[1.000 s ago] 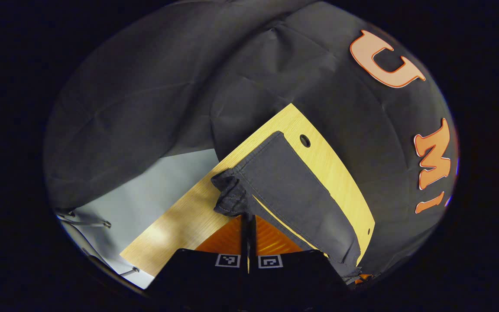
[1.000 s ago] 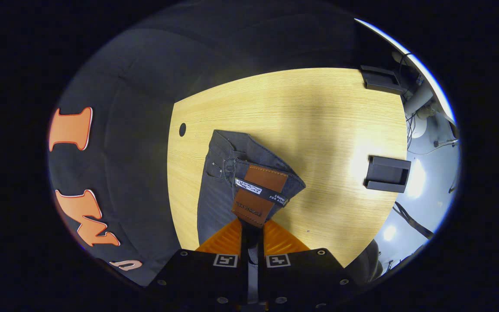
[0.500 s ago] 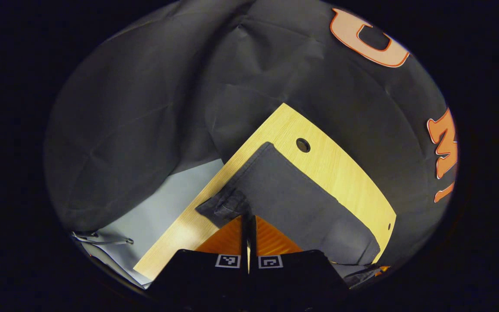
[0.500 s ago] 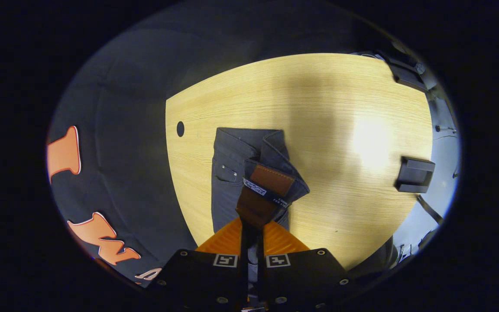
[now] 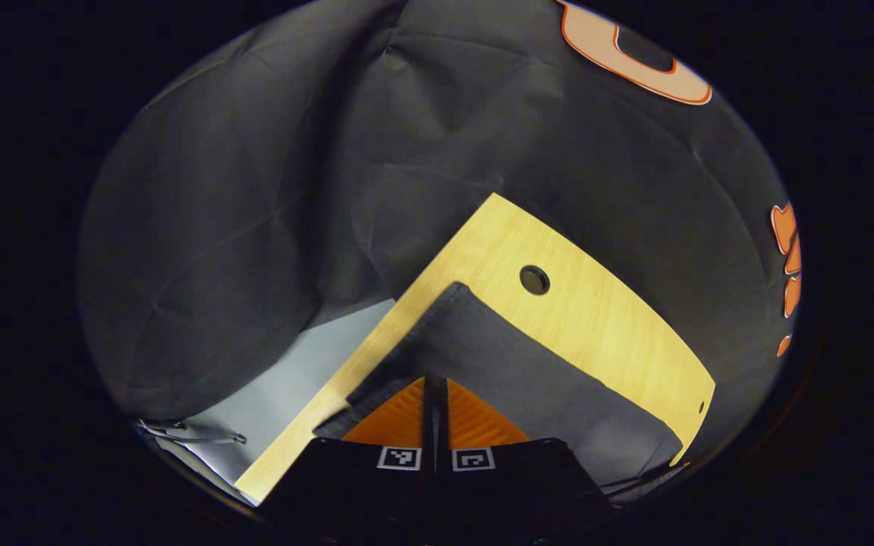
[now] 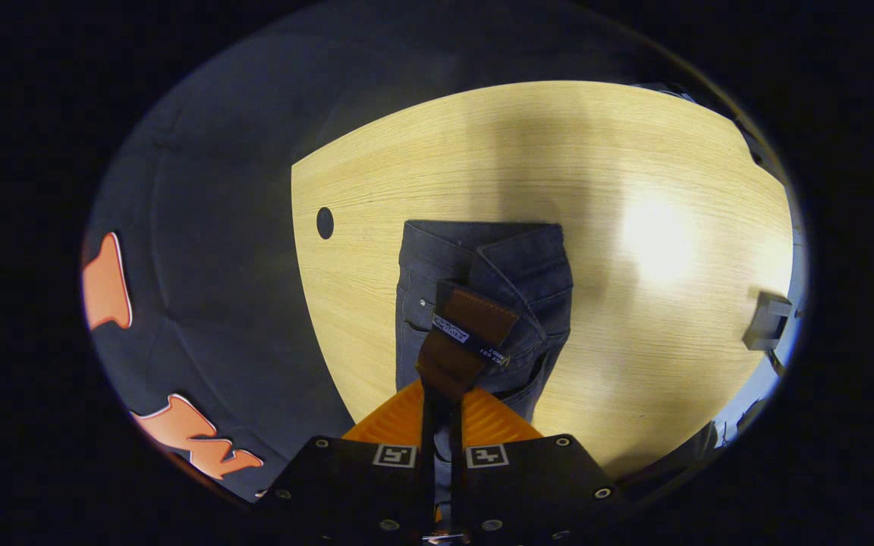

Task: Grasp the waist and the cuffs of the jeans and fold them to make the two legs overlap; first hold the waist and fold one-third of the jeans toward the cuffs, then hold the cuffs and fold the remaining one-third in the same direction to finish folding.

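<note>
Both grippers' jaws clamped on dark jeans [image 6: 482,280], left [image 5: 435,387], right [image 6: 441,398]; cuffs hidden

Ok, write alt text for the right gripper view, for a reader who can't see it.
The right gripper is shut on the waistband of dark grey jeans, pinching it at a brown leather patch. The jeans lie folded lengthwise on a light wooden table, running away from the camera. A small round hole sits in the tabletop to their left.

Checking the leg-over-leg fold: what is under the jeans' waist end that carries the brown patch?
Another denim layer of the jeans lies under the brown patch, on the wooden table. The table beneath is covered.
</note>
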A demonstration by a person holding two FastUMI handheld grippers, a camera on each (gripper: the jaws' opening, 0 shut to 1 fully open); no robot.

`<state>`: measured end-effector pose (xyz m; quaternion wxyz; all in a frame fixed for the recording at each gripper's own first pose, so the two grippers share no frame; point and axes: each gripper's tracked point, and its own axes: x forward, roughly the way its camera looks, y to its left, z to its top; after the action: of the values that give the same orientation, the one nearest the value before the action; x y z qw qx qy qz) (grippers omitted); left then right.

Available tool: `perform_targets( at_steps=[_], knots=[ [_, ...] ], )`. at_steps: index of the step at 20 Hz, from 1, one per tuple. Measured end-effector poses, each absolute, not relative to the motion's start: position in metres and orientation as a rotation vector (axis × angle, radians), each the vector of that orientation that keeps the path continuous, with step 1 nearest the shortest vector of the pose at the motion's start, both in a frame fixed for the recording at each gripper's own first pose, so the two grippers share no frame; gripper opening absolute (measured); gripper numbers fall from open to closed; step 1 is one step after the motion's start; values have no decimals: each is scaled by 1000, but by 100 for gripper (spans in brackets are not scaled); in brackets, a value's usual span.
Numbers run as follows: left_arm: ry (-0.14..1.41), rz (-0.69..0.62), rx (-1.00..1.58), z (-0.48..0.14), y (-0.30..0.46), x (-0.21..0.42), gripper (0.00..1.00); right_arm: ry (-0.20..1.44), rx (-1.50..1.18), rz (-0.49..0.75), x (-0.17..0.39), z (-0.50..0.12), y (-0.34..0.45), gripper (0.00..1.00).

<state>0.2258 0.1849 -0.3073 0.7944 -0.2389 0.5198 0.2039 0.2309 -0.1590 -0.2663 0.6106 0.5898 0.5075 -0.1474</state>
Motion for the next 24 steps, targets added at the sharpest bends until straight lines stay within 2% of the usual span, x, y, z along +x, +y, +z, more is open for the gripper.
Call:
perform_targets(
  at_steps=[2, 4, 7, 9, 12, 14, 16, 21, 23, 24],
  knots=[
    [1158, 411, -510, -310, 173, 226, 1, 1179, 1346, -337, 241, -270, -153, 10],
    [1260, 319, -596, -326, 136, 217, 1, 1186, 1336, -321, 244, -274, -147, 10],
    [1360, 329, -614, -347, 112, 210, 5, 1196, 1349, -333, 246, -277, -148, 10],
    [1376, 353, -558, -369, 110, 220, 27, 1201, 1348, -327, 246, -278, -148, 10],
    [1492, 403, -473, -397, 104, 212, 58, 1201, 1341, -321, 245, -278, -150, 10],
    [1565, 461, -452, -411, 102, 201, 65, 1204, 1342, -319, 244, -278, -150, 10],
    [1594, 506, -467, -418, 103, 196, 65, 1205, 1336, -310, 244, -278, -150, 10],
    [1598, 503, -424, -421, 108, 196, 64, 1194, 1348, -309, 244, -283, -150, 10],
    [1583, 521, -445, -419, 112, 194, 7, 1192, 1363, -310, 244, -284, -149, 10],
    [1566, 514, -464, -422, 112, 193, 1, 1192, 1363, -307, 244, -284, -149, 10]
  ],
)
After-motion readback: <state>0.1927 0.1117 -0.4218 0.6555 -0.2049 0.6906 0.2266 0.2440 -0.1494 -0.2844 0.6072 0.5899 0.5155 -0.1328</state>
